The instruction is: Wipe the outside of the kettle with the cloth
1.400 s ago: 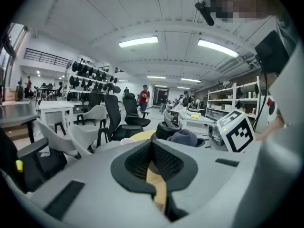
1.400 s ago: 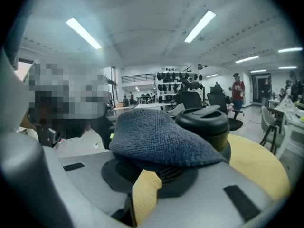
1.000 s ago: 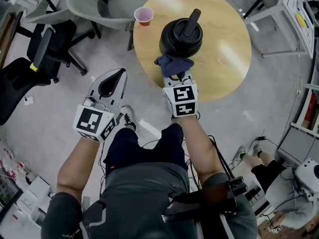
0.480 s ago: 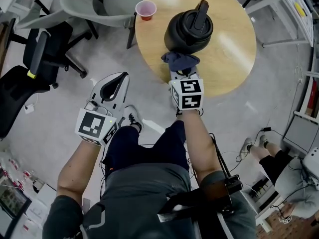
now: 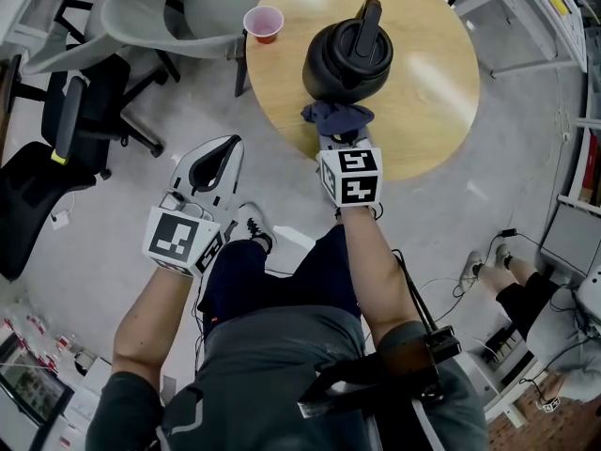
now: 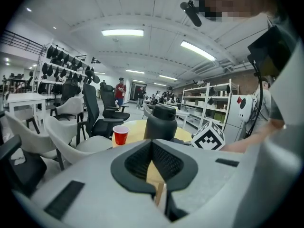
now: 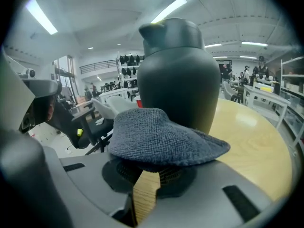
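Note:
The black kettle [image 5: 347, 59] stands on the round wooden table [image 5: 427, 92], its handle across the lid. A dark blue cloth [image 5: 336, 116] is bunched against the kettle's near side, with my right gripper [image 5: 338, 132] shut on it. In the right gripper view the cloth [image 7: 161, 137] folds over the jaws and the kettle [image 7: 178, 75] rises just behind it; the right gripper [image 7: 153, 167] shows only its pads under the cloth. My left gripper [image 5: 218, 150] hangs shut and empty over the floor, left of the table. In the left gripper view the left gripper [image 6: 152, 148] points toward the kettle [image 6: 160, 122].
A red cup [image 5: 264, 23] stands at the table's far left edge. A grey chair [image 5: 160, 12] sits beside the table and a black office chair [image 5: 56, 130] further left. My knees are just below the table's near edge. Shelving [image 5: 563, 17] lines the right.
My right gripper with the cloth has sunk a little along the kettle's near side. The left gripper has stayed where it was.

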Demonstrator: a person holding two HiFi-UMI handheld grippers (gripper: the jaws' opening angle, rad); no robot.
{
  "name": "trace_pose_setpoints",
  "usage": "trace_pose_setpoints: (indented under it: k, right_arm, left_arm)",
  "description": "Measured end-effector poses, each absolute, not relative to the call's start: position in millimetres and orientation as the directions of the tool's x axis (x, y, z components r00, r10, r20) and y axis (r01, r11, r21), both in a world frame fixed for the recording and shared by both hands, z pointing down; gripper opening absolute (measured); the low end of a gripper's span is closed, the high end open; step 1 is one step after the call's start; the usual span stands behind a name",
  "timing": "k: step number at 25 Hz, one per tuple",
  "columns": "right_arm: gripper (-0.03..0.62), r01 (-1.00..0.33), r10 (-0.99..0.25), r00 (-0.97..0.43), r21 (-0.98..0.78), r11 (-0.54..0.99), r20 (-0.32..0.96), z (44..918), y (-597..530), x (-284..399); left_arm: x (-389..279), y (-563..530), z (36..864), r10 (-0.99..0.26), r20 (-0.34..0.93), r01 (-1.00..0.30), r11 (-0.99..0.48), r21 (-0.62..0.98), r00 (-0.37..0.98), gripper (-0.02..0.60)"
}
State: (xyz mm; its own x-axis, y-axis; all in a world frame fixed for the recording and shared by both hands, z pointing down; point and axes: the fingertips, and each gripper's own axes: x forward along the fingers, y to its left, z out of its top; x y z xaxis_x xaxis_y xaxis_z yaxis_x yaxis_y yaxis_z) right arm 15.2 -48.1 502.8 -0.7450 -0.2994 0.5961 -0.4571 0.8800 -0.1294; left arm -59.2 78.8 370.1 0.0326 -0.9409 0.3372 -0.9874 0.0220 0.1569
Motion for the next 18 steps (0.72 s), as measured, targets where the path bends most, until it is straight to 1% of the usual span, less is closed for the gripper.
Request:
trace_pose_setpoints:
  k: [13, 18]
  right_arm:
    - [0.072, -0.509, -0.312, -0.715, -0.161, 0.846, 0.625, 514.5, -55.1, 19.2]
    - [0.073, -0.532, -0.340, -0.700, -0.142, 0.835, 0.628, 511.3, -50.2, 20.0]
  left_arm:
    - [-64.5, 73.1, 373.9, -0.937, 0.348, -0.988, 0.014, 0.157, 0.042, 0.008]
    - [-66.4, 73.3, 368.0, -0.941, 0.334, -0.986, 0.000, 0.167, 0.056, 0.008]
